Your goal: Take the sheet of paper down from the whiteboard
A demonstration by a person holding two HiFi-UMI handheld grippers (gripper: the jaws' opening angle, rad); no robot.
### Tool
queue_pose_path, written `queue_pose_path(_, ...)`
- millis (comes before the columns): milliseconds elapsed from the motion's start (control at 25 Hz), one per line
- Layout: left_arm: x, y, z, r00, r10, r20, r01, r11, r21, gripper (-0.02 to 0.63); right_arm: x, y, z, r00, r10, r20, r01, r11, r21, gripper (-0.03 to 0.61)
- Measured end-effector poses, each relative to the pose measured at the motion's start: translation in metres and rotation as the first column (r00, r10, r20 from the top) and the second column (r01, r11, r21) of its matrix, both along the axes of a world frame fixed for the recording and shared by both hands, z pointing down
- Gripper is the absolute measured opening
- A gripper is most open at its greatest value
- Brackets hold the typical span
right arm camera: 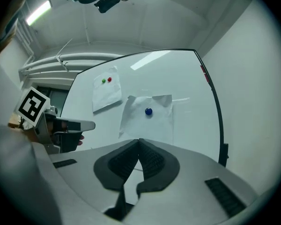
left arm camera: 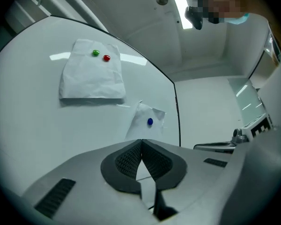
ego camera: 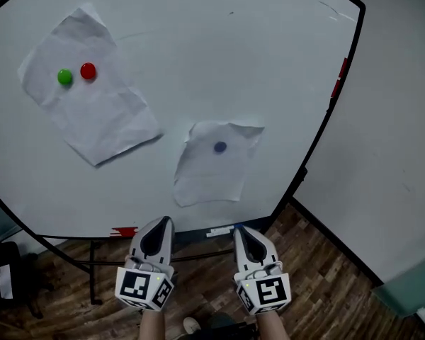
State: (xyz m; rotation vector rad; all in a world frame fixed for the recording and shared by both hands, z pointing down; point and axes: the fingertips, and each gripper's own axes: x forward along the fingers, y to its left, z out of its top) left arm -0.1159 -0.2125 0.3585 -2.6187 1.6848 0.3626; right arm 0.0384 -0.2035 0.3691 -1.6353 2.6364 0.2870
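A whiteboard carries two crumpled white sheets. The smaller sheet hangs low and central under a blue magnet; it also shows as the sheet and the sheet. The larger sheet sits at upper left under a green magnet and a red magnet. My left gripper and right gripper are below the board's lower edge, both shut, empty and apart from the paper. The jaw tips meet in the left gripper and right gripper views.
The board stands on a black frame over a wood floor. A grey wall lies to the right of the board. A red marker rests on the board's bottom ledge. A dark object sits at bottom left.
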Motion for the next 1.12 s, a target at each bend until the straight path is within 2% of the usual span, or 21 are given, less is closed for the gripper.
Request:
queue_pose_path(280,0.010,-0.027,0.001,0.998,0.046,0.038,-0.046,0.999,0.000,0.025,0.000,-0.026,-0.008,0.999,0.029,0.029,-0.030,0.999,0.023,0.014)
queue_pose_path(600,0.008,-0.052,-0.018,0.995,0.017,0.100,-0.022,0.999,0.049,0.028,-0.004,-0.047,-0.026,0.998,0.008,0.062,-0.013,0.997,0.078,0.017)
queue_pose_path(680,0.007,-0.058,-0.025,0.994,0.009,0.107,-0.016,0.998,0.066,0.033,-0.007,-0.054,-0.033,0.998,-0.002,0.069,-0.005,0.995,0.095,0.032)
queue_pose_path(840,0.007,-0.073,-0.038,0.993,0.002,0.120,-0.013,0.996,0.090,0.086,-0.014,-0.072,-0.047,0.998,-0.017,0.055,0.009,0.992,0.129,0.076)
queue_pose_path(960,0.010,-0.082,-0.048,0.990,-0.002,0.142,-0.015,0.993,0.117,0.092,-0.022,-0.086,-0.061,0.999,-0.024,0.046,0.017,0.987,0.161,0.107)
queue_pose_path(1120,0.013,-0.094,-0.058,0.987,-0.009,0.158,-0.014,0.989,0.146,0.095,-0.035,-0.105,-0.082,0.997,-0.043,0.057,0.029,0.973,0.230,0.117)
